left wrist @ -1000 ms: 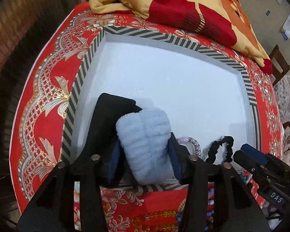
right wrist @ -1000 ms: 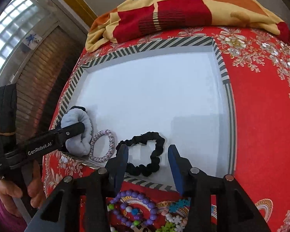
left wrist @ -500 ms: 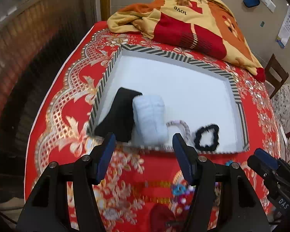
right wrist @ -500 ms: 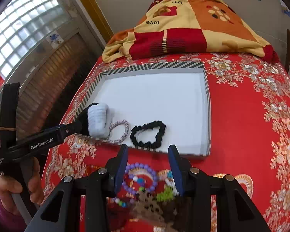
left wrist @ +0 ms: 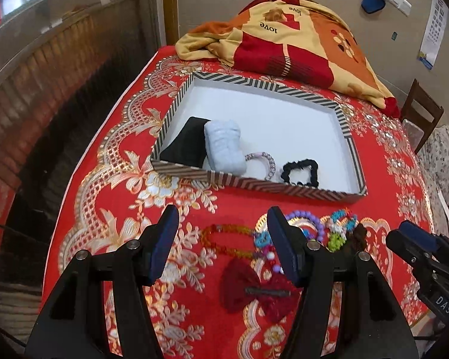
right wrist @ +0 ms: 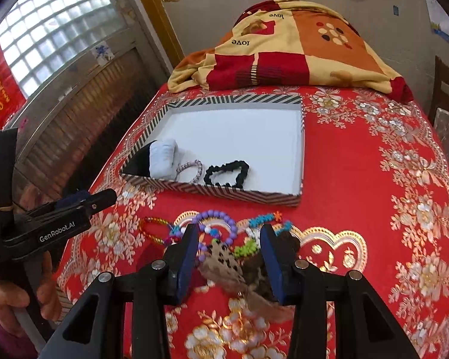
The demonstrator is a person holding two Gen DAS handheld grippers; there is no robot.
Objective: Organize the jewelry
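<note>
Your left gripper (left wrist: 221, 240) hangs above the red floral tabletop (left wrist: 110, 197) with its jaws spread wide and nothing between them. Your right gripper (right wrist: 229, 252) is likewise parted and holds nothing — it sits low over the loose pile of jewelry at the near edge of the tabletop.

The striped tray (left wrist: 302, 190) with the white floor lies further back, in front of the folded blanket (left wrist: 290, 39). Along the tray's near wall, starting from the left corner, you have a black pad (left wrist: 185, 145), then a pale blue fluffy scrunchie (left wrist: 224, 146) lying against it, then a pinkish beaded bracelet (left wrist: 268, 163) partly tucked behind the scrunchie, and a black scrunchie (left wrist: 300, 172) just beside that. The rest of the tray floor is bare white.

Outside the tray, on the tabletop, sits the unsorted group: an amber beaded bracelet (left wrist: 224, 239) to the left, a purple beaded bracelet (right wrist: 221, 223) near the middle, small blue and green beaded pieces (right wrist: 256, 233) to the right, and a dark red bow clip (left wrist: 254, 291) nearest you in the left view. In the right view a leopard-print piece (right wrist: 224, 264) lies between the right gripper's fingers, though not gripped; whether they touch it cannot be told.
</note>
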